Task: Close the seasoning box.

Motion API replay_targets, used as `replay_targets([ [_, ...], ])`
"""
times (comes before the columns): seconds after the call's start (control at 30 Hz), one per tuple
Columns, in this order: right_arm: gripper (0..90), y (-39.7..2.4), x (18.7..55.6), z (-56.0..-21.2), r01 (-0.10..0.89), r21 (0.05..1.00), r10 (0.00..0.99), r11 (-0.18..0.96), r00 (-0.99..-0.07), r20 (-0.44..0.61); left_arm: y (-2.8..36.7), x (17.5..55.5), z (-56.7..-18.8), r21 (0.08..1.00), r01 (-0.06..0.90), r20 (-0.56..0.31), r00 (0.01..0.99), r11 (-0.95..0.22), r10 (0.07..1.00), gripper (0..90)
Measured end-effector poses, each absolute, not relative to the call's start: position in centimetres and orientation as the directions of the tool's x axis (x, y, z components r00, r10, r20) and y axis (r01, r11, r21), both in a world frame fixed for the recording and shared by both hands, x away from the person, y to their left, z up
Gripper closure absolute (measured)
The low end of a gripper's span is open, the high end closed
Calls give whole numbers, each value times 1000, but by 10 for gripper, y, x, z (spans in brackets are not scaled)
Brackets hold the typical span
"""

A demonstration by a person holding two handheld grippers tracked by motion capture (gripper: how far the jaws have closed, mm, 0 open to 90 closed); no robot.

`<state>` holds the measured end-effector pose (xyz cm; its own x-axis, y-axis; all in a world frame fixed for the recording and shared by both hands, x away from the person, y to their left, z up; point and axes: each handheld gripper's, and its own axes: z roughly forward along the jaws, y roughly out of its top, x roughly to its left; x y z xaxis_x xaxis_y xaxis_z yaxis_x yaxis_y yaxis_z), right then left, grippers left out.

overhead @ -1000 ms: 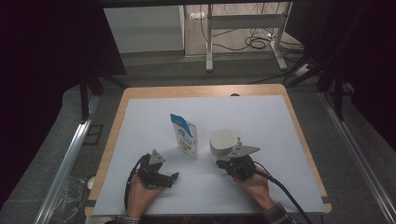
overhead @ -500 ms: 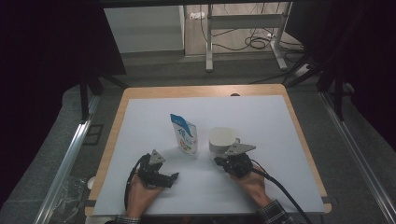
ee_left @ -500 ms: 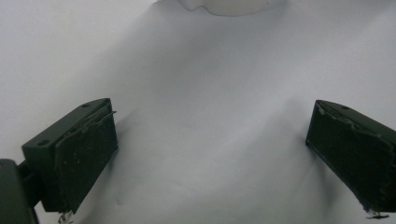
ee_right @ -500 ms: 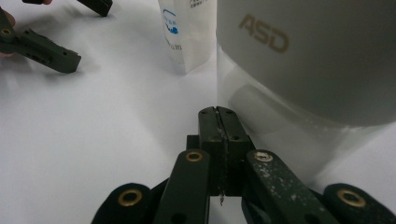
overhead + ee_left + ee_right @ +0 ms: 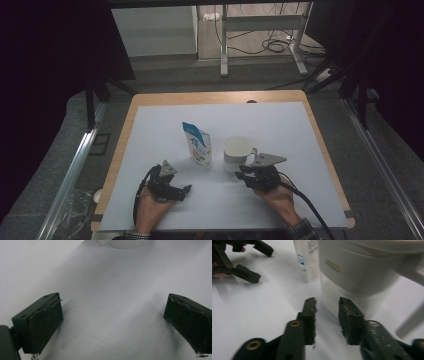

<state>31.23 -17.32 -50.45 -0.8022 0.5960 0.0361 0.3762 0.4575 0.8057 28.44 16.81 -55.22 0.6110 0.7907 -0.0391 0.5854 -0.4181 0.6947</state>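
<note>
From above, my right gripper (image 5: pixel 243 173) sits just beside the white mug (image 5: pixel 236 150), which stands near the middle of the white table (image 5: pixel 300 130) next to an upright blue-and-white pouch (image 5: pixel 198 144). My right gripper view adds what the high one can't — the jaws are parted a little, empty, tips almost at the mug's base. My left gripper (image 5: pixel 113 322) is spread wide over bare table — holding nothing.
</note>
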Motion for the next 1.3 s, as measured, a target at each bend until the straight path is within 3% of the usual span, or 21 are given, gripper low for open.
replay_targets([
  [0.23, 470, -193, 308, -499, 397, 802, 628, 447, -777, 35, 168, 284, -552, 695, 585, -39, 611, -418, 791, 20],
  [0.57, 343, -219, 302, -492, 403, 799, 675, 446, -738, -5, 168, 284, -552, 695, 585, -39, 611, -418, 791, 20],
  [0.93, 255, -245, 297, -497, 441, 778, 730, 448, -683, -33, 168, 284, -552, 695, 585, -39, 611, -417, 791, 20],
  [1.3, 241, -267, 294, -511, 479, 756, 775, 446, -629, -58, 168, 284, -552, 695, 585, -39, 611, -417, 791, 20],
])
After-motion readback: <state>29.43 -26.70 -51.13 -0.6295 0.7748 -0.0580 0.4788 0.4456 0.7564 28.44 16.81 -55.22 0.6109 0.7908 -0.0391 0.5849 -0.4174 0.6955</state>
